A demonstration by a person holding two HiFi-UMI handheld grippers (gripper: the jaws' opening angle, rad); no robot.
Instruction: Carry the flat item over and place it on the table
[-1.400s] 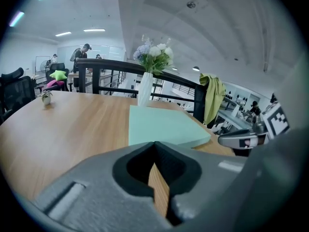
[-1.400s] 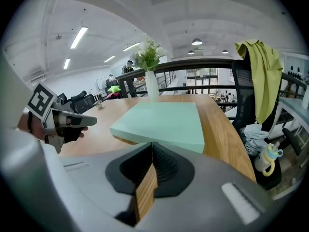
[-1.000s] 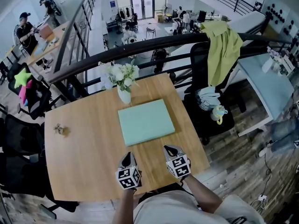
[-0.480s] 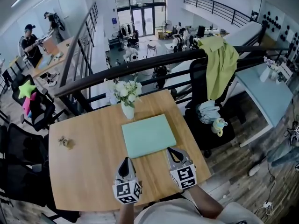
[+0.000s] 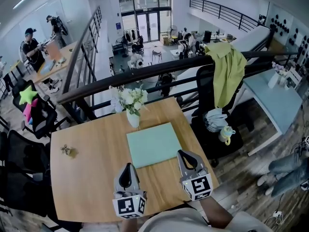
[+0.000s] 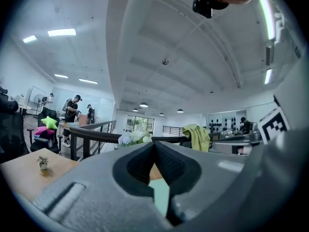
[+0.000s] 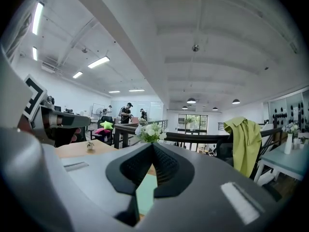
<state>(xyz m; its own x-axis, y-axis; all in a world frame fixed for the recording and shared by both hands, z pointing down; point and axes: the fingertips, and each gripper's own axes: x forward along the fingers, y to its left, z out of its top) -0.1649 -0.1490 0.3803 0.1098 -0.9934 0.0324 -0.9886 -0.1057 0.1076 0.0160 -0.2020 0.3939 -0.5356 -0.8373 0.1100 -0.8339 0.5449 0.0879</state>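
**Head view: flat item on the bench, both pairs of jaws together and empty**

Head view looked steeply down on a light wooden bench [image 5: 87,178] standing against a black railing [image 5: 145,66] at the edge of an upper level. The flat item [image 5: 153,144], a pale mint-green rectangle, lay flat on the bench, right of its middle and slightly askew to its edges. Just behind its far-left corner stood a white vase of white flowers [image 5: 131,103]. A small trinket [image 5: 67,151] sat well apart near the left edge.

The left gripper [image 5: 128,167] and right gripper [image 5: 183,154] were held side by side over the bench's near edge, pointing towards the flat item. In the left gripper view and the right gripper view each pair of jaws met tip to tip with nothing between them. Only a sliver of mint green showed through the notch below the tips.

Right of the bench stood a black chair [image 5: 212,124] with a yellow-green cloth [image 5: 227,66] draped over its back. Beyond it stood a pale blue table [image 5: 270,95] on a dark plank floor [image 5: 241,173]. On the left, a star-shaped cushion [image 5: 26,93] rested on another black seat, and two people [image 5: 31,45] stood by a desk farther back. Past the railing, a lower floor with desks ran to glass doors [image 5: 145,18].
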